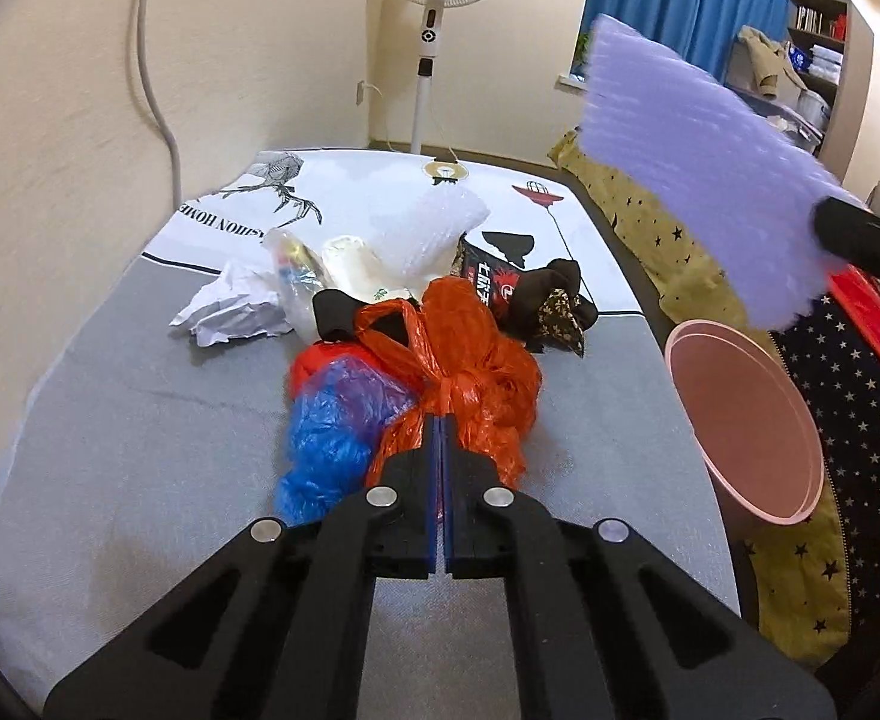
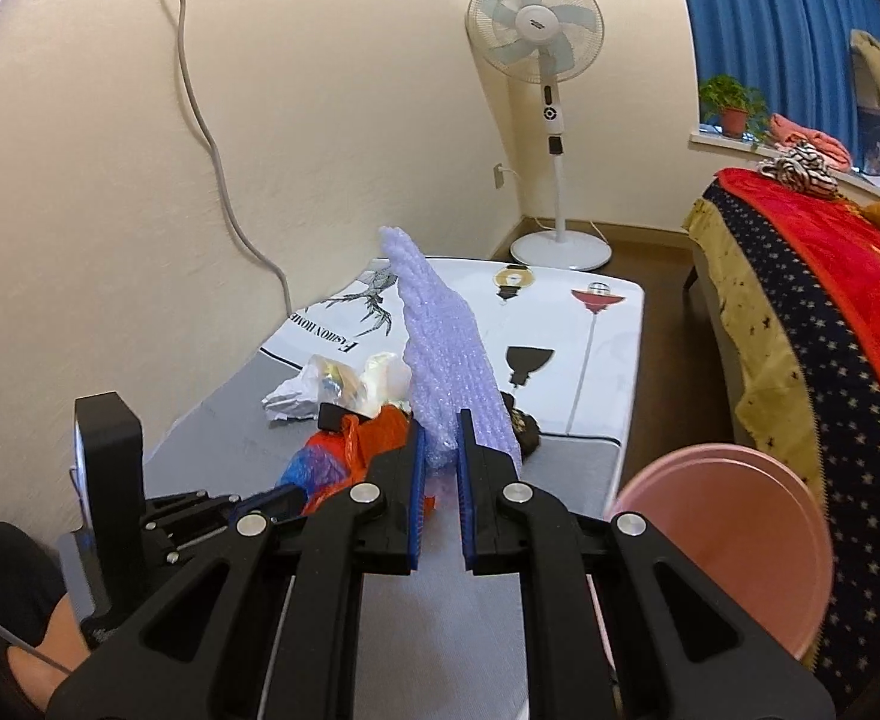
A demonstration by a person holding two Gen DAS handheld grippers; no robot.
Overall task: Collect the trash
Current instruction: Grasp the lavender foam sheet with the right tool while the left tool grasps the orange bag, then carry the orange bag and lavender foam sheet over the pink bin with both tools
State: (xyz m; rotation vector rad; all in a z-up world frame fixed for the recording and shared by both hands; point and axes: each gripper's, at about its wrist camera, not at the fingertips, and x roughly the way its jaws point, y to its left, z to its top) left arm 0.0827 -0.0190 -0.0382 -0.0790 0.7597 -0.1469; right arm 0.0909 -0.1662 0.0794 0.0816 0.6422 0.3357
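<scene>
Orange bag (image 1: 469, 372) pinched in L tongs (image 1: 440, 420) – R tongs (image 2: 440, 420) grip foam sheet (image 2: 445, 348)

The right gripper (image 2: 440, 420) is clamping a lilac foam sheet (image 2: 440, 336), which is standing upright above the table (image 2: 595, 468). An orange plastic bag (image 2: 374, 444) is lying beside crumpled paper (image 2: 290, 399); a pink bin (image 2: 739, 534) is sitting right.

We note both grippers (image 1: 440, 420) (image 2: 440, 420) alike: black angular linkage arms, round silver pivot bolts, blue ribbed pads (image 2: 417, 480) lining each finger's inner face
</scene>
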